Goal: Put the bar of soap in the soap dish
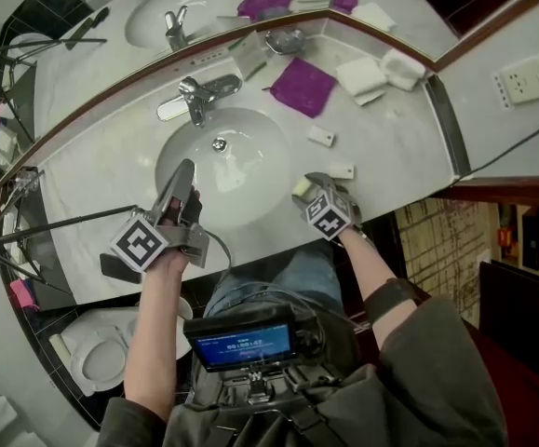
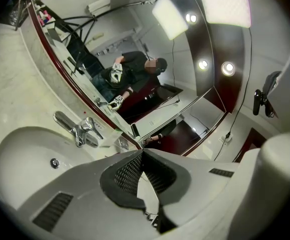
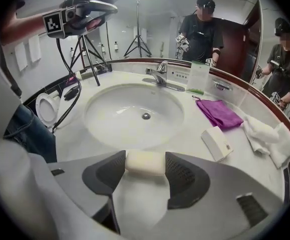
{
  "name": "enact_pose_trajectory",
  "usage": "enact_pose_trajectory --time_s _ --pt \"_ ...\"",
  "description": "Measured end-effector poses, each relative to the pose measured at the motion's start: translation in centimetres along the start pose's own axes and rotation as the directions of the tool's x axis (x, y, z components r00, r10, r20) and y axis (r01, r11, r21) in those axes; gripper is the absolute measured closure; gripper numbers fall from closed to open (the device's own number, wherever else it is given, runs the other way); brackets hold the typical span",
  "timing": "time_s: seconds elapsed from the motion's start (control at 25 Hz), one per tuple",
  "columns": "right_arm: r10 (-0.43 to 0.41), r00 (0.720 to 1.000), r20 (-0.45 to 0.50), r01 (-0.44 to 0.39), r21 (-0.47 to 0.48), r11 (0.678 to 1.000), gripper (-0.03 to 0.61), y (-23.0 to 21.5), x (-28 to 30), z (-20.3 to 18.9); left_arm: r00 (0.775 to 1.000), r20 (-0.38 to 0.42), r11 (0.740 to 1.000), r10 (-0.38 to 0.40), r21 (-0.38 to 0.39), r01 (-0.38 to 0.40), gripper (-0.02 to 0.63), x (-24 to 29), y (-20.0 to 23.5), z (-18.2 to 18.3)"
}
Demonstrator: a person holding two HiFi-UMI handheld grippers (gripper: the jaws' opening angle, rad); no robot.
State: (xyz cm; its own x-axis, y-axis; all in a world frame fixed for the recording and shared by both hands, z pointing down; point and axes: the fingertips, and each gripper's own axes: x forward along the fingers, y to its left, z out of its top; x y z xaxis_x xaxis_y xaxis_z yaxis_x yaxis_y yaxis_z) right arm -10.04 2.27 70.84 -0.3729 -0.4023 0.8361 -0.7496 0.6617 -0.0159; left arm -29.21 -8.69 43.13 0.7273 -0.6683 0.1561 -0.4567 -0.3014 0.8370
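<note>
Two grippers reach out over the sink (image 1: 243, 136). The left gripper (image 1: 186, 167) points almost level above the basin's front, its jaws pressed together and empty. The right gripper (image 1: 309, 184) tilts steeply down at the basin's front right rim, clamping the bar of soap (image 3: 145, 163) endwise just above the counter (image 1: 392, 140).

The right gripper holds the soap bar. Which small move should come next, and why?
Probably carry the soap bar across the counter toward the metal dish by the mirror, past the purple cloth. The right gripper has its fingers pressed on both ends of the bar, so the grip looks ready, but the bar is near the sink's front edge, far from the dish.
</note>
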Motion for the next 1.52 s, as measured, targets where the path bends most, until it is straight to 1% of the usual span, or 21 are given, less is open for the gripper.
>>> enact_pose_trajectory --time_s 0.2,0.36,0.52,0.6,0.68,0.84,1.0,1.04,1.08,1.12,1.2,1.36,1.48,1.52 --pt "-0.005 0.999 -0.034 0.005 0.019 1.0 0.311 0.2 0.5 -1.2 1.0 -0.008 1.0 -0.001 0.008 0.001 0.609 -0.7 -0.1 0.1" --pt "-0.017 0.998 -0.063 0.017 0.011 1.0 0.297 0.3 1.1 -2.1 1.0 -0.003 1.0 -0.007 0.016 0.007 0.609 -1.2 -0.2 0.6" --pt "-0.032 0.996 -0.08 0.032 0.002 0.999 0.29 0.3 1.0 -2.1 1.0 0.007 1.0 -0.009 0.01 0.009 0.609 -1.7 0.1 1.1" --pt "-0.035 0.995 -0.092 0.034 -0.02 0.999 0.293 0.3 1.0 -1.9 1.0 0.012 1.0 -0.015 0.005 0.014 0.609 -1.9 0.2 1.3" --pt "-0.041 0.994 -0.102 0.037 -0.045 0.998 0.282 0.4 0.8 -2.0 0.999 0.017 1.0 -0.027 0.001 0.027 0.609 -1.9 0.1 1.4" --pt "-0.056 0.993 -0.101 0.048 -0.086 0.995 0.281 0.6 0.0 -1.3 0.999 0.018 0.999 -0.04 -0.007 0.04 0.609 -2.0 0.2 1.6" --pt "-0.082 0.992 -0.095 0.065 -0.172 0.983 0.285 1.0 -1.7 0.2 0.998 0.011 0.998 -0.055 -0.011 0.055 0.609 -2.2 0.2 1.8" --pt "-0.094 0.991 -0.094 0.074 -0.195 0.978 0.295 1.0 -2.2 0.6 0.998 0.009 0.998 -0.06 -0.008 0.06 0.609 -2.3 0.2 1.8" --pt "-0.108 0.99 -0.094 0.085 -0.218 0.972 0.333 1.0 -2.8 1.0 0.998 0.006 0.998 -0.064 -0.006 0.064 0.609 -2.3 0.1 1.8" --pt "-0.125 0.988 -0.093 0.099 -0.241 0.965 0.341 0.8 -3.4 1.4 0.998 0.005 0.998 -0.066 -0.006 0.066 0.609 -2.4 0.1 1.8" --pt "-0.163 0.983 -0.089 0.133 -0.277 0.951 0.384 0.4 -4.5 2.3 0.998 0.004 0.998 -0.069 -0.008 0.069 0.609 -2.6 0.2 1.8" --pt "-0.23 0.971 -0.072 0.198 -0.302 0.932 0.499 -0.5 -7.1 3.8 0.996 0.007 0.996 -0.084 -0.012 0.085 0.609 -2.7 -0.3 1.5" --pt "-0.268 0.96 -0.078 0.222 -0.371 0.902 0.549 -0.8 -9.0 4.4 0.997 0.003 0.996 -0.081 -0.019 0.081 0.609 -2.8 -0.5 1.2" --pt "-0.283 0.955 -0.083 0.228 -0.401 0.887 0.553 -0.9 -9.6 4.4 0.997 0.001 0.997 -0.081 -0.018 0.081 0.609 -2.8 -0.6 1.1"
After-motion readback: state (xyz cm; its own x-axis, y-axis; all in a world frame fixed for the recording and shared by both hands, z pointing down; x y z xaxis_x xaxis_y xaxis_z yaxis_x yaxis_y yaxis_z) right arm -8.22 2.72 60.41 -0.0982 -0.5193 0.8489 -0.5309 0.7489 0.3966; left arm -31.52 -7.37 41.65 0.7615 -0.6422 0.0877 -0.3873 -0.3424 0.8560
